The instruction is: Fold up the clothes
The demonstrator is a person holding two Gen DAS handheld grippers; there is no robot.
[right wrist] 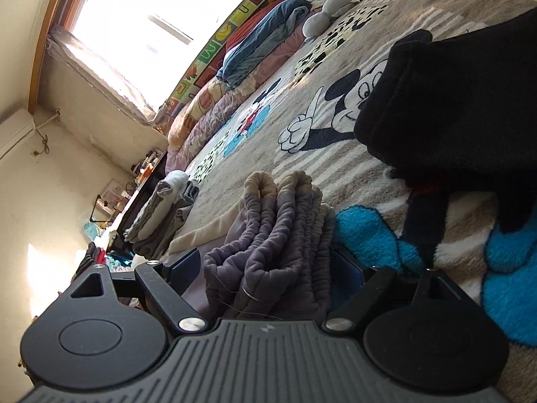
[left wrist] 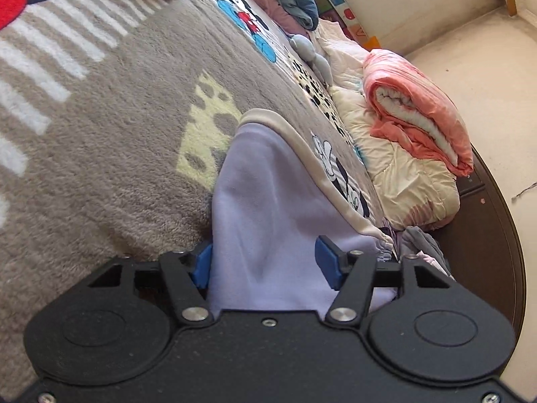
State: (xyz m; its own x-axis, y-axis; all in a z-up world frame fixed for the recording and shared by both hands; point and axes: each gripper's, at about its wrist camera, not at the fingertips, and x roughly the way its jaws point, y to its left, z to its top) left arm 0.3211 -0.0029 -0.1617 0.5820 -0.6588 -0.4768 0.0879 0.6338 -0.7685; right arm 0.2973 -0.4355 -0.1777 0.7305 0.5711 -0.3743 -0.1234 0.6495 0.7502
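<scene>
On cartoon-print blanket (left wrist: 100, 134), left fingers (left wrist: 201, 265) flanking lilac garment (left wrist: 265, 235), right fingers (right wrist: 188, 268) spread around gathered waistband (right wrist: 275, 245).

Right gripper (right wrist: 268, 268) at 6 o'clock, jaws wide, a bunched grey-purple garment (right wrist: 268, 245) with a gathered waistband between them; pad contact unclear. Black garment (right wrist: 463, 100) at 2 o'clock on the cartoon-print blanket (right wrist: 335, 161). Folded grey clothes (right wrist: 161, 215) at 9 o'clock.

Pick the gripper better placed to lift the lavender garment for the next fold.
Left. The left gripper already has the lavender garment between its blue pads. The right gripper straddles the bunched waistband, jaws wider.
</scene>
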